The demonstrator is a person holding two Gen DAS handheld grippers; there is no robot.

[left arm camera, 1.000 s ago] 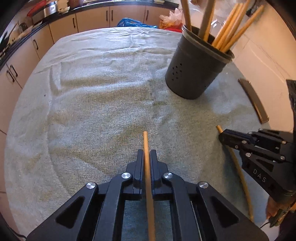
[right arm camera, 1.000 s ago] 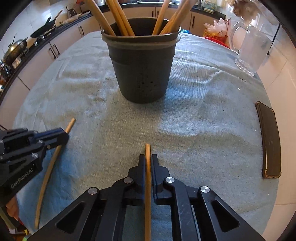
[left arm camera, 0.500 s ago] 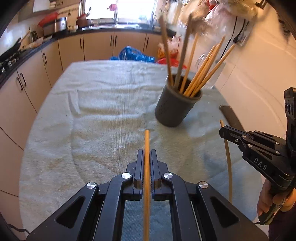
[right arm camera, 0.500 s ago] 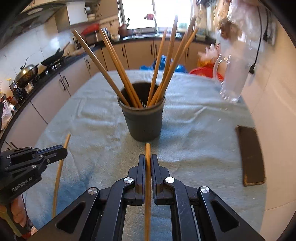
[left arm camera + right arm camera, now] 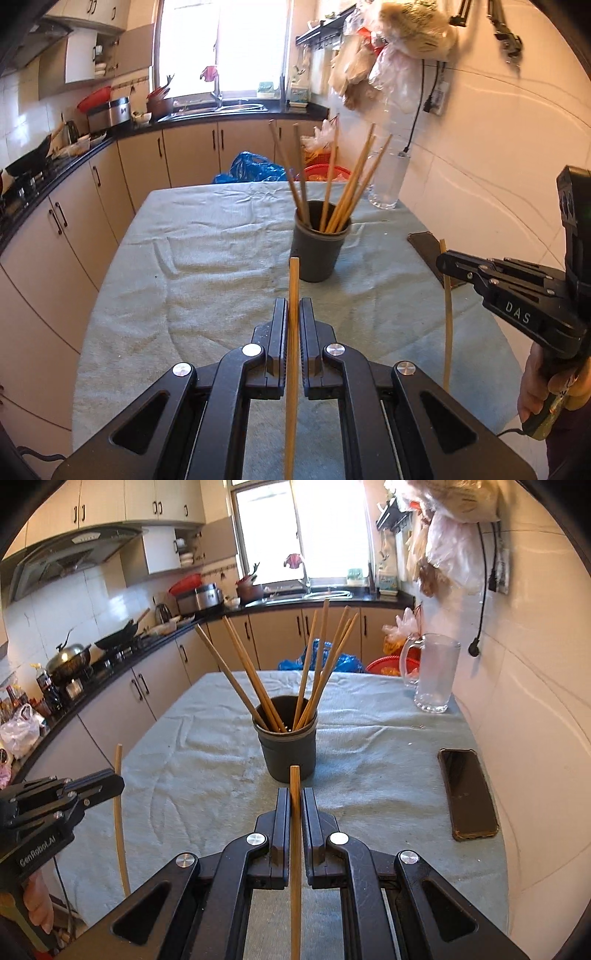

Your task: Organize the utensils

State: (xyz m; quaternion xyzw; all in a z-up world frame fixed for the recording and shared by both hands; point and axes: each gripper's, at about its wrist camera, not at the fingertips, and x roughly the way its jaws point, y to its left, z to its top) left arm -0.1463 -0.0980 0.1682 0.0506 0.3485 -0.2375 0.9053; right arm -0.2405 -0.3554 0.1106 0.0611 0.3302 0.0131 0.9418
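Lifting away from the cloth, both grippers now sit well above the table (image 5: 155, 258), and the dark holder (image 5: 320, 246) that filled the views a second ago has become small and far in front of them. The left gripper (image 5: 293, 317) is clamped on one wooden chopstick (image 5: 293, 350), and the right gripper (image 5: 295, 805) is clamped on another chopstick (image 5: 295, 849); each stick runs straight between the closed jaws and its tip points toward the holder. From the left wrist view the right gripper (image 5: 445, 260) is to the right of the holder with its stick hanging down. From the right wrist view the left gripper (image 5: 118, 779) is to the left of the holder in the same manner. I judge that both pickups are finished and that the next step is to bring each stick over the holder's mouth, where several chopsticks already lean outward and may block the way.

The lower ends of both held sticks are cut off by the frame edge or hidden behind the gripper bodies. Only a part of each hand (image 5: 539, 384) shows. A phone (image 5: 467, 794) lies to the right of the holder, and a glass mug (image 5: 434, 674) stands behind it.
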